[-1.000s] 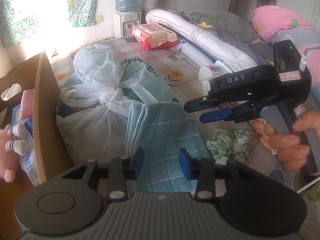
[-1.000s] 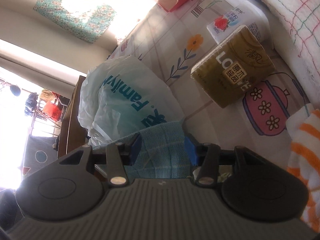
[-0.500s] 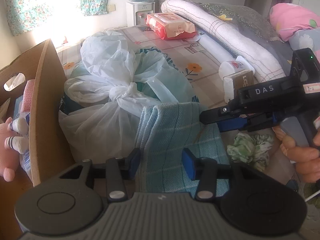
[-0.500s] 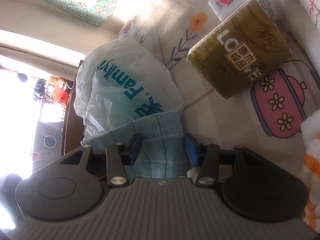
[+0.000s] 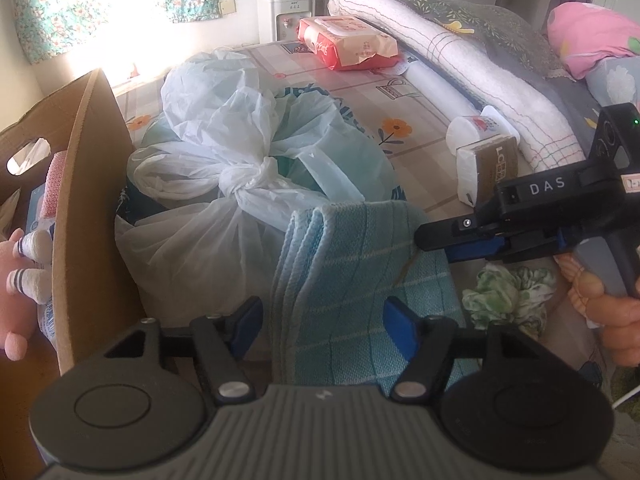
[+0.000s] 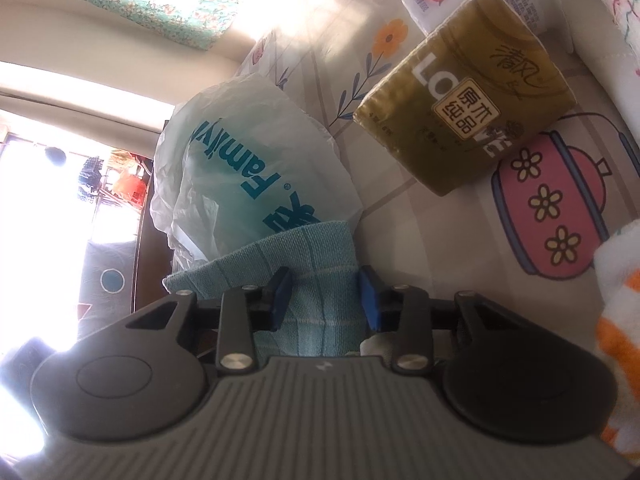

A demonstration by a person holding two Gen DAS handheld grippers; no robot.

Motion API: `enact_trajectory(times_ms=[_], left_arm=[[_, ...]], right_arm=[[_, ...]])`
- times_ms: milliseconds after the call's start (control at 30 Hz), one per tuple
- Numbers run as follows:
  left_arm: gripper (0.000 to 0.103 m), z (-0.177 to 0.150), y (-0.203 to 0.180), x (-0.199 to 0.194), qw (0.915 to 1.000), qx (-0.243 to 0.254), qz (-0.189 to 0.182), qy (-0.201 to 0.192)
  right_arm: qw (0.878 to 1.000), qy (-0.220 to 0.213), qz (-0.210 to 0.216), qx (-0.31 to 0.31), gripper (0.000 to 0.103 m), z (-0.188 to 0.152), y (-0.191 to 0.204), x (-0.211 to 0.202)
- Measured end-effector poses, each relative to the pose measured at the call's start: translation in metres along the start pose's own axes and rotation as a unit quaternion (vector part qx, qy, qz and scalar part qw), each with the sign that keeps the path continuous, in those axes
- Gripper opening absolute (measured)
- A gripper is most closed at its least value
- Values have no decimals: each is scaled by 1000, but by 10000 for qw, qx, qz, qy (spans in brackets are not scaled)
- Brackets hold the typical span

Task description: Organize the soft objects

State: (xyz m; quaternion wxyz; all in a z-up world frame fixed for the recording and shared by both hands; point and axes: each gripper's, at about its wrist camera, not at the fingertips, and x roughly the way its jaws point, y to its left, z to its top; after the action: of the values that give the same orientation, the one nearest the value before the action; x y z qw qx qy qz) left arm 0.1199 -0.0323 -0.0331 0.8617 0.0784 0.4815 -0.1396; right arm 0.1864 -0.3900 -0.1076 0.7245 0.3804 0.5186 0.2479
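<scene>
Cardboard box (image 5: pixel 86 184) stands at the far left, open-topped, with a pink plush toy (image 5: pixel 16 292) and other soft items already inside; it reads as the place where soft things are being gathered. Just beside its wall sits a knotted white plastic bag (image 5: pixel 208 216), with a second printed bag (image 6: pixel 256 164) behind it.

Draped against those bags is the folded blue towel (image 5: pixel 352 280), the item in hand. It stands up off the bed rather than lying flat, which suggests it is being supported from the right. The left gripper (image 5: pixel 320 320) is below it with its jaws opening: the blue pads stand clear on either side of the cloth, so it holds nothing. That looks like a release after handing the fold over.

Further right, the right gripper (image 6: pixel 324 296) is closing, its pads at both sides of the towel's bunched edge and apparently pressing it. A person's hand (image 5: pixel 608 304) holds its handle. A crumpled green cloth (image 5: pixel 508 296) lies beneath it, and a tissue pack (image 6: pixel 468 120) rests on the printed bedsheet (image 6: pixel 560 216) beyond, both probably still waiting to be sorted.
</scene>
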Motion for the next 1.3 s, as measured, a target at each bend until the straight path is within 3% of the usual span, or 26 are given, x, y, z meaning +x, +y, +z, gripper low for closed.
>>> enact_trajectory(times_ms=[167, 233, 333, 433, 533, 900, 1067, 1167, 1233, 1300], left_arm=[[66, 0, 0, 12, 9997, -143, -91, 158], [53, 0, 1, 13, 9997, -176, -50, 178], [36, -1, 4, 11, 9994, -279, -53, 189], [23, -2, 9, 2, 9991, -385, -137, 98], [16, -3, 9, -8, 9990, -400, -219, -27], [18, -4, -8, -21, 9961, -179, -850, -181], [30, -6, -12, -17, 9952, -110, -968, -131], [42, -7, -7, -17, 9941, -176, -1065, -95], [60, -7, 0, -18, 9899, -333, -1373, -78], [63, -7, 3, -21, 9866, -394, -1576, -121]], right_arm=[[9999, 75, 110, 52, 35, 0, -2, 2], [9999, 69, 130, 55, 34, -1, -5, 2], [9999, 65, 97, 68, 24, -3, -7, 3], [9998, 34, 153, 103, 13, -8, -7, 2], [9995, -96, 308, 64, 10, -12, -1, -5], [9956, -200, 882, -257, 9, -32, 35, -22], [9950, -106, 984, -100, 9, -33, 37, -10], [9948, -77, 1020, 24, 9, -30, 36, -7], [9945, -62, 1042, 83, 9, -29, 34, -7], [9945, -49, 1045, 110, 10, -28, 34, -6]])
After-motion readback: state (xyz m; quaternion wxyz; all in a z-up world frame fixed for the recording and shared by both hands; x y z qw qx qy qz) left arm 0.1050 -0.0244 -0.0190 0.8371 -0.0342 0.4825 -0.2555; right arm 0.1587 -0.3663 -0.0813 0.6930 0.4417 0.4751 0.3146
